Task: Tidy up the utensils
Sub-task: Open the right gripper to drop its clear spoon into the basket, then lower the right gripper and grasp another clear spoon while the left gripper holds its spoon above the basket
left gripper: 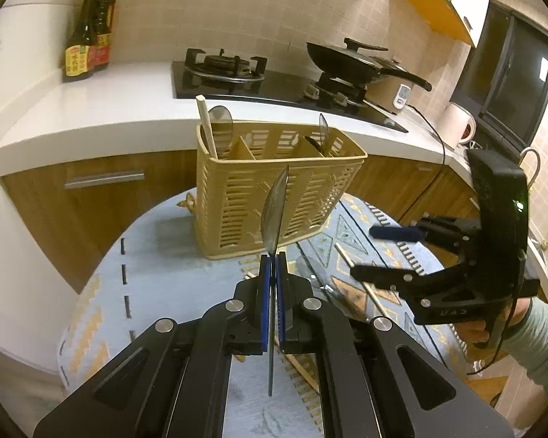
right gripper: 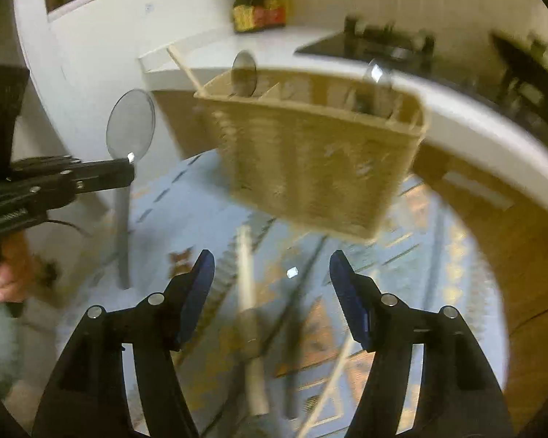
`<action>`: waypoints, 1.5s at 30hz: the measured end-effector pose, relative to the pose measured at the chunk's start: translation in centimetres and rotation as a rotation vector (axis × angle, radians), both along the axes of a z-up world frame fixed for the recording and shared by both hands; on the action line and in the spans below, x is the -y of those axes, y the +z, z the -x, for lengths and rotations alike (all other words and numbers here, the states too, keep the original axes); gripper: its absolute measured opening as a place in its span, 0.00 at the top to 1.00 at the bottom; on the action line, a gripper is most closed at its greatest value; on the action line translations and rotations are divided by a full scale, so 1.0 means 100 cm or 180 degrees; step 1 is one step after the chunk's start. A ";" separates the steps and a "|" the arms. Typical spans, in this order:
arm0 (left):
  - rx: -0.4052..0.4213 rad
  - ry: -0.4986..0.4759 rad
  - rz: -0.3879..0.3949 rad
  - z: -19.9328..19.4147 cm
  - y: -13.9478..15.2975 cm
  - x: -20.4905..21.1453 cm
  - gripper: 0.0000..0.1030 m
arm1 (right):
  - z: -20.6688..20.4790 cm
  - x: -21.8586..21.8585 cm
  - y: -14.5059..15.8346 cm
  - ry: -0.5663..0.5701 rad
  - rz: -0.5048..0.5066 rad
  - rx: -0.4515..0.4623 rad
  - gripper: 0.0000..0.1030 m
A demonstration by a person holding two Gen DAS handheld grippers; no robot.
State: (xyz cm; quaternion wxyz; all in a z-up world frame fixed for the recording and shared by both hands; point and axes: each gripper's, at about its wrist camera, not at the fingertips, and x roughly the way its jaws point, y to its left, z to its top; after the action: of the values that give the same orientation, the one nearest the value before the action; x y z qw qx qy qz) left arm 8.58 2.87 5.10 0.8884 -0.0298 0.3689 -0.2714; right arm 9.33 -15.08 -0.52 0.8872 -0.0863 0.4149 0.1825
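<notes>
Left gripper [left gripper: 273, 284] is pinching the spoon [left gripper: 274, 215] upright, basket [left gripper: 274, 197] lying just beyond; right gripper [right gripper: 272, 277] is gaping, empty, over a chopstick [right gripper: 250, 325] lying lengthwise between its jaws.

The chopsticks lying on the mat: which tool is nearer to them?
Right. The right tool hangs open just above the chopsticks; the left tool, shut on a grey spoon, sits beside them.

A home kitchen, seen over a small cloth-covered table.

A white countertop [left gripper: 102, 109] runs across at twelve o'clock, with a black gas hob [left gripper: 237, 76] set into it and a lidded black wok [left gripper: 350, 60] on the burner at one o'clock. Two sauce bottles [left gripper: 89, 36] stand at eleven o'clock before a beige tiled wall [left gripper: 215, 11]; wooden cabinet fronts [left gripper: 91, 197] sit under the counter.
</notes>
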 end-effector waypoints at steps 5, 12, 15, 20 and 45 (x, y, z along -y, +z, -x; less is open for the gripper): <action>-0.0013 0.0004 -0.0039 -0.001 -0.002 -0.001 0.99 | -0.012 0.002 -0.006 -0.0087 0.0135 -0.0037 0.12; -0.0046 0.0022 -0.0085 -0.004 -0.007 0.000 0.98 | -0.052 0.010 -0.034 -0.0233 0.0328 -0.0698 0.12; -0.0068 0.0012 -0.0102 -0.006 -0.010 0.002 0.98 | -0.064 0.006 -0.055 -0.0252 0.0604 -0.1034 0.19; -0.0123 0.0007 -0.0145 -0.010 -0.017 0.005 0.98 | -0.070 -0.002 -0.073 -0.0218 0.0748 -0.1229 0.43; -0.0135 0.0010 -0.0229 -0.016 -0.025 0.010 0.99 | -0.083 -0.022 -0.074 -0.0216 0.0571 -0.1129 0.71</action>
State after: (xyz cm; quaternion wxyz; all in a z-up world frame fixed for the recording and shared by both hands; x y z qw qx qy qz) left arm 10.16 1.85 2.58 0.8813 -0.0041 0.3972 -0.2559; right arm 17.68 -12.93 -7.96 0.7946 -0.1176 0.5818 0.1272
